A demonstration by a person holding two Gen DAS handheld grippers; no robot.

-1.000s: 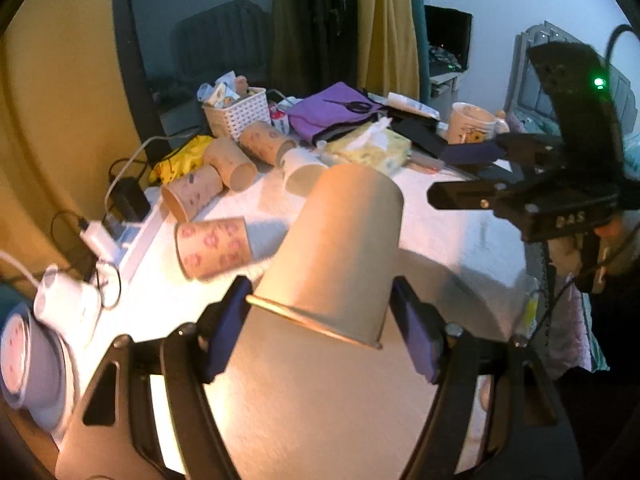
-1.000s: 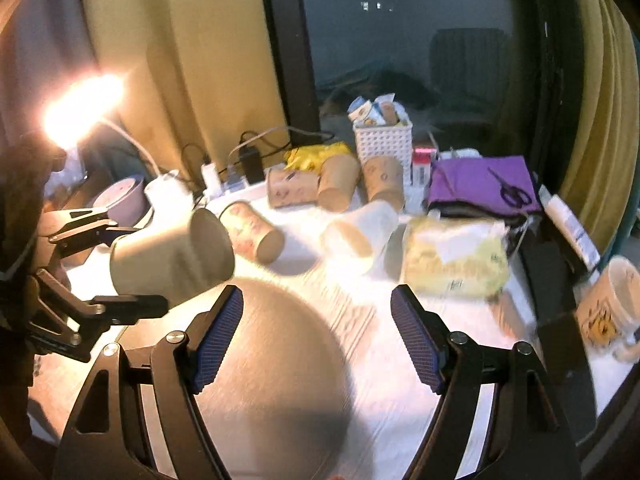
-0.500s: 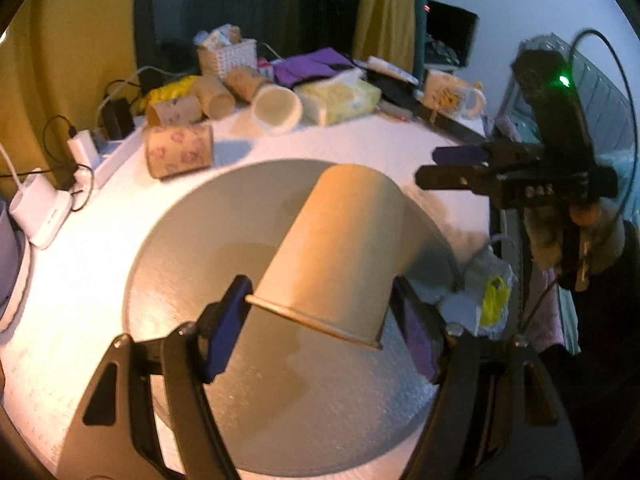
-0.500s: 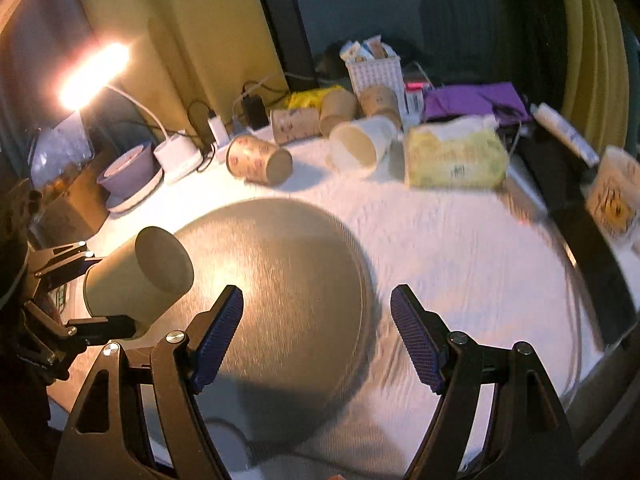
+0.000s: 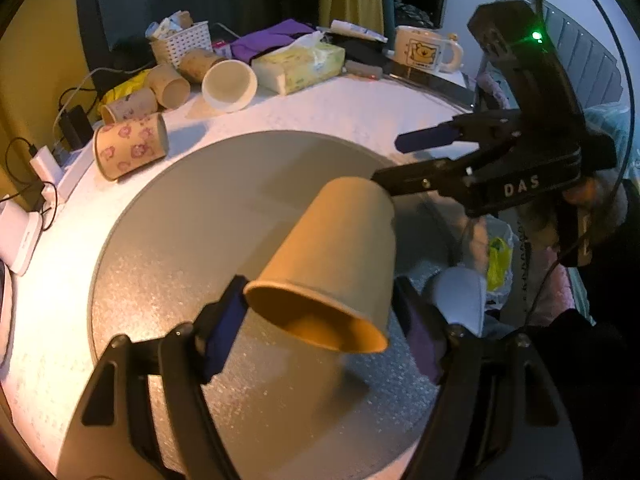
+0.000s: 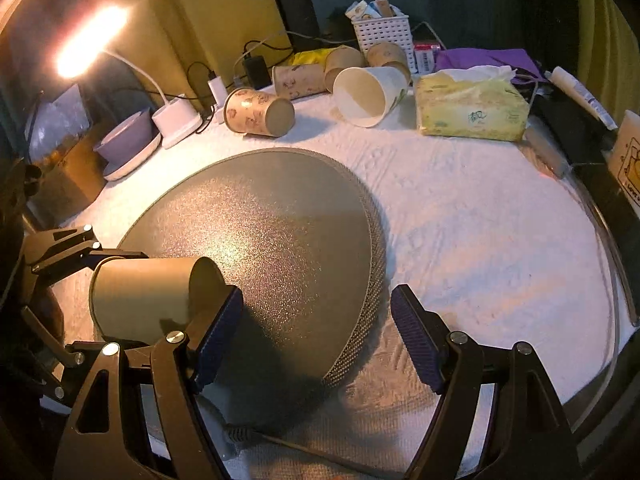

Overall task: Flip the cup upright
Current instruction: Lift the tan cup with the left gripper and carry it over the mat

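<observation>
My left gripper (image 5: 320,332) is shut on a plain tan paper cup (image 5: 336,256) near its rim. The cup is tilted, its closed base pointing away and up, its open mouth toward the camera, above the round grey mat (image 5: 192,216). In the right wrist view the same cup (image 6: 144,296) lies sideways in the left gripper at lower left, base toward the mat (image 6: 280,240). My right gripper (image 6: 316,336) is open and empty over the mat's near edge; it also shows in the left wrist view (image 5: 440,148), just beyond the cup's base.
Several paper cups lie on their sides at the back, among them a pink-patterned cup (image 5: 128,146) and a white cup (image 5: 230,84). A tissue pack (image 6: 468,108), a white basket (image 6: 382,34), a mug (image 5: 426,50), a lamp (image 6: 88,40), chargers and cables line the table's far side.
My left gripper has carried the cup lower and nearer over the mat and tilted it so the mouth now faces the camera. My right gripper has moved closer to the cup's base.
</observation>
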